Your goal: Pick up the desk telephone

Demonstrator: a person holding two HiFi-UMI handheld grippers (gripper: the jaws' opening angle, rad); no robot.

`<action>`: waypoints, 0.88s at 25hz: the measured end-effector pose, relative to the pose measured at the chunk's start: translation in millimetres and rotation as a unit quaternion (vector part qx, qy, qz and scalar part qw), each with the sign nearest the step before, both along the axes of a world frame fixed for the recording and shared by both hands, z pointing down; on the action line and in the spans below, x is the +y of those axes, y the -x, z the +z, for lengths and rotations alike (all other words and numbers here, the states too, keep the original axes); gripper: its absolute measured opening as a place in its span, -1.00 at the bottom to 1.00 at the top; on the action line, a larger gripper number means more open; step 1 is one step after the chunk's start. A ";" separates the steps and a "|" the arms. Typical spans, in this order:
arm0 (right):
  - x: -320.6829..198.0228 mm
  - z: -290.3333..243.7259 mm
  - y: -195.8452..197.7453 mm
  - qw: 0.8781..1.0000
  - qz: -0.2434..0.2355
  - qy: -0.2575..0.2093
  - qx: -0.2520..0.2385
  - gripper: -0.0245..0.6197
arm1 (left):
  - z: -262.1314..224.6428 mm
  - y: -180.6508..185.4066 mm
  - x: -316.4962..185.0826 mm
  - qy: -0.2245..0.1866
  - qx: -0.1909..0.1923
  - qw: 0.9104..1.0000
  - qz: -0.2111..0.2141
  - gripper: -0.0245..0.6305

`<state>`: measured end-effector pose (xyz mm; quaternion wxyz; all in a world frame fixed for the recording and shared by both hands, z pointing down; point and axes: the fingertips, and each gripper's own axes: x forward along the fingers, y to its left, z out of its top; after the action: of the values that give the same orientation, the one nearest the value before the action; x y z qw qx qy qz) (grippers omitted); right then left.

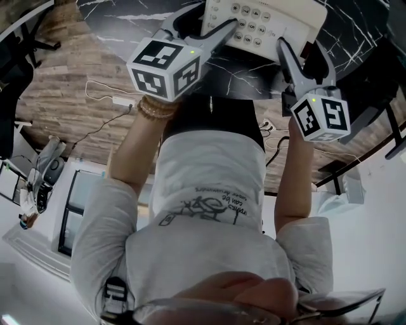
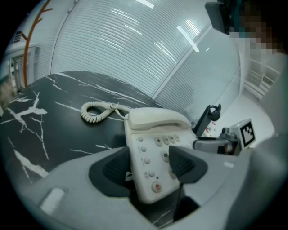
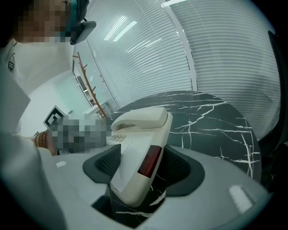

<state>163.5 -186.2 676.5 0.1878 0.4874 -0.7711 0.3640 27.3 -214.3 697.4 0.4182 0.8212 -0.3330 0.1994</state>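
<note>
A cream desk telephone sits on a black marble table, its handset in the cradle and a coiled cord trailing behind it. My left gripper is closed over the phone's near left corner. In the left gripper view its pads press the keypad end of the telephone. My right gripper holds the right side. In the right gripper view the telephone, with a dark red window on its side, is clamped between the pads.
The marble table stretches away toward slatted window blinds. A white power strip with its cable lies on the wooden floor below the table. The base of a black chair stands at the right. My right gripper's marker cube shows in the left gripper view.
</note>
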 end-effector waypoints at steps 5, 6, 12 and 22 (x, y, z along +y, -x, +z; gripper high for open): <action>-3.5 -39.9 4.4 1.000 0.000 -0.022 0.000 0.01 | -39.1 3.6 -4.8 -0.015 0.002 1.000 -0.008 -0.07; -4.0 -49.5 5.6 1.000 0.001 -0.026 -0.002 0.01 | -48.4 4.8 -5.5 -0.017 0.003 1.000 -0.011 -0.07; -11.3 -113.2 11.8 0.998 0.002 -0.064 -0.007 0.01 | -113.3 10.4 -14.9 -0.047 0.004 0.999 -0.021 -0.07; -9.8 -227.0 16.2 0.992 0.014 -0.120 -0.026 0.02 | -238.6 15.4 -21.0 -0.114 0.002 0.993 -0.039 -0.08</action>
<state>147.3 -196.0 449.5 0.1034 0.5073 -0.8070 0.2841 12.0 -235.3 458.9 0.3300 0.8503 -0.3847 0.1418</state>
